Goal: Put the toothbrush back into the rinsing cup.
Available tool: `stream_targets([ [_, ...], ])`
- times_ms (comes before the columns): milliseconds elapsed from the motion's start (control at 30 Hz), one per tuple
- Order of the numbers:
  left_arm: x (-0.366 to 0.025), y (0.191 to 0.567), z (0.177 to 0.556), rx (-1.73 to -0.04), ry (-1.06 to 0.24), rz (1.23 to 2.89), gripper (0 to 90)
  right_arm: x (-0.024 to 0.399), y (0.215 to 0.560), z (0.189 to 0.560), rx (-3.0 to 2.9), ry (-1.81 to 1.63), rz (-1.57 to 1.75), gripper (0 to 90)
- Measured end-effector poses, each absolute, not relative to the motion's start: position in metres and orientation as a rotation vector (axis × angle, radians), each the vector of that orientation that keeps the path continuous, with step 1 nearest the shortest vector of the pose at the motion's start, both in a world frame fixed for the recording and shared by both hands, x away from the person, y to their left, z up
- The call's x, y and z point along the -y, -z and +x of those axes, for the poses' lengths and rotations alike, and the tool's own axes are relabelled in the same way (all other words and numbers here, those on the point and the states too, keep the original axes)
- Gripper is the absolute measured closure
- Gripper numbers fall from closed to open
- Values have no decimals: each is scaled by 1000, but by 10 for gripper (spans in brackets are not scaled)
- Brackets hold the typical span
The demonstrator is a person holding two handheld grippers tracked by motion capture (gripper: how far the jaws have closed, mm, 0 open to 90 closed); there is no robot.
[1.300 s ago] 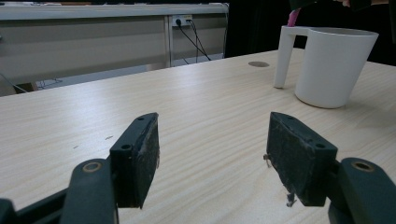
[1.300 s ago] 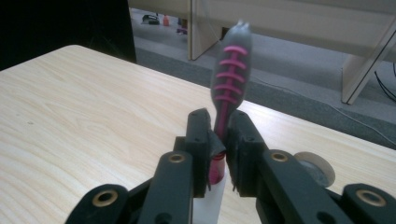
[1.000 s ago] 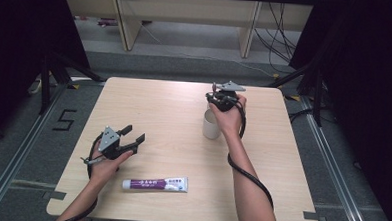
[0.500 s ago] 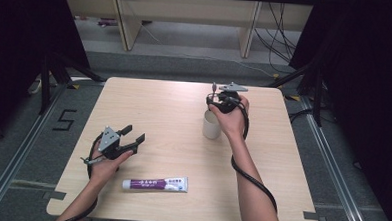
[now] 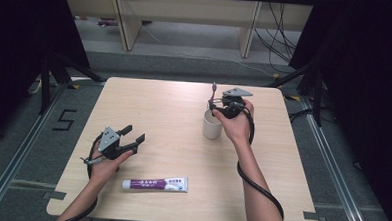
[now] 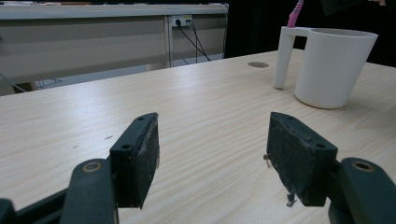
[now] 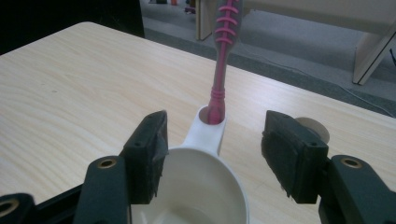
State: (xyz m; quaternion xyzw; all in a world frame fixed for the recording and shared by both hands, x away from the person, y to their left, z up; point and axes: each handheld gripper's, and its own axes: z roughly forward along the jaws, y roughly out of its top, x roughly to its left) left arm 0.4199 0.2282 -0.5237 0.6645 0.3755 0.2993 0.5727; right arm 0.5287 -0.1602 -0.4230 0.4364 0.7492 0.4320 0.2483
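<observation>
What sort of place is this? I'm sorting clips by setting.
Probably a lab or recording room, not a home: a bare wooden table between black curtains, cables trailing across a grey carpeted floor, and a taped number 5 beside the table.

Low over the pale wood-grain table (image 6: 201, 126), looking out between two black jaws of the left gripper (image 6: 212, 154), spread wide with bare tabletop between the pads. Worn, scuffed rubber on both pads (image 6: 299, 158). Up ahead to the right, a white plastic mug with a hollow straight handle (image 6: 334, 65), upright on the wood, well apart from the jaws. Pink toothbrush handle (image 6: 295, 11) rising out of the mug's handle. Small round grey disc (image 6: 258, 64) set in the tabletop behind. Beyond the table edge, a pale long bench (image 6: 93, 37) and dangling black cables (image 6: 194, 39).
</observation>
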Motion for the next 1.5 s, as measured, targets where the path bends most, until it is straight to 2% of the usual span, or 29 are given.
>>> stream_targets([
  [833,-229,524,421,-879,-690,1554,346,200,437,480,-2086,-1144,1209,405],
  [1133,-229,521,420,-866,-702,1566,346,222,455,457,-2087,-1137,1243,403],
  [1500,-228,501,412,-827,-713,1591,349,250,480,424,-2014,-1183,1351,404],
])
